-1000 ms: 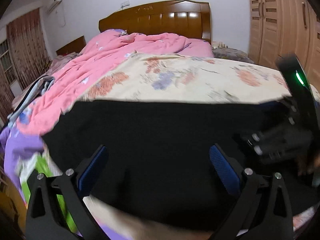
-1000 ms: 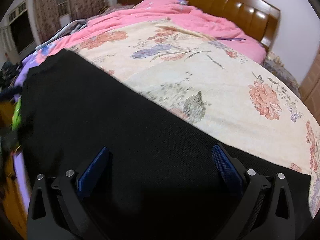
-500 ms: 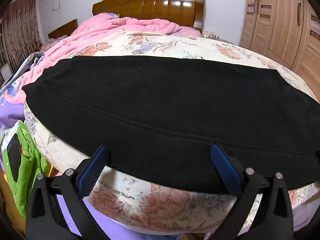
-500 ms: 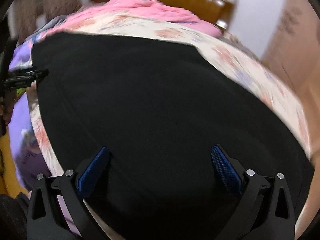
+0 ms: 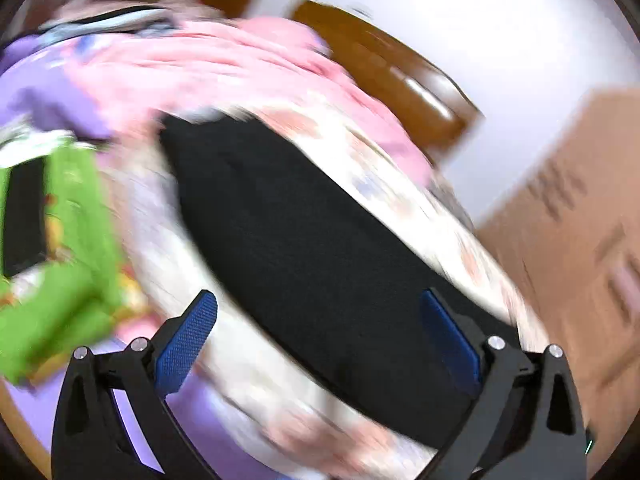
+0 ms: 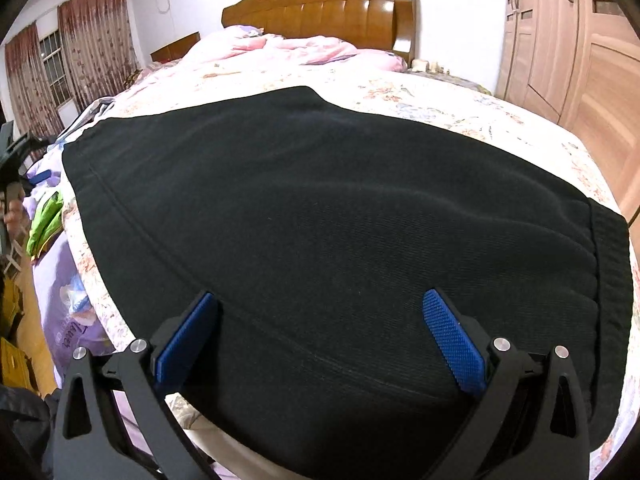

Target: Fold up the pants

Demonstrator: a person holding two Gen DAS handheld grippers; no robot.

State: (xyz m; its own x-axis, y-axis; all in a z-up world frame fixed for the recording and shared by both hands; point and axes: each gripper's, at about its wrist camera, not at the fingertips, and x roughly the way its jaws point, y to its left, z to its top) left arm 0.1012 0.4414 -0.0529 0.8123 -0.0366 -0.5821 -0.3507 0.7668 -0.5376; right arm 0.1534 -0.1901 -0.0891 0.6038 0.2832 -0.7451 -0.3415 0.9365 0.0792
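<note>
— Bedroom, wooden headboard [image 6: 320, 12] at the far end, a wardrobe [image 6: 580, 60] down the right side, and the floral bedspread [image 6: 460, 108] doing duty as the folding surface.

— And the pants?

— The black pants [image 6: 320, 220] lie flat across the near end of the bed, already doubled leg on leg by the look of it, with the waistband towards the right edge. My guess is they sit close to the edge so both ends are within reach for the next fold.

— What is the right claw [image 6: 320, 332] doing?

— Hovering low over the near hem, jaws spread wide, nothing between the blue pads [image 6: 452, 336]. It looks lined up to come down on the cloth, but it has not gripped.

— The left one?

— The left claw [image 5: 320, 336] is also wide apart and empty. Its view is badly smeared, so the pants [image 5: 320, 248] are just a dark slanted band there, with green bedding [image 5: 60, 280] and the pink quilt [image 5: 240, 68] off to the side.

— Different from half a second back?

— Yes. Then the left camera saw the pants level and sharp; now it is tilted and blurred, so that hand is swinging. The right view has gone from smeared to steady, and the garment itself seems unmoved.
</note>
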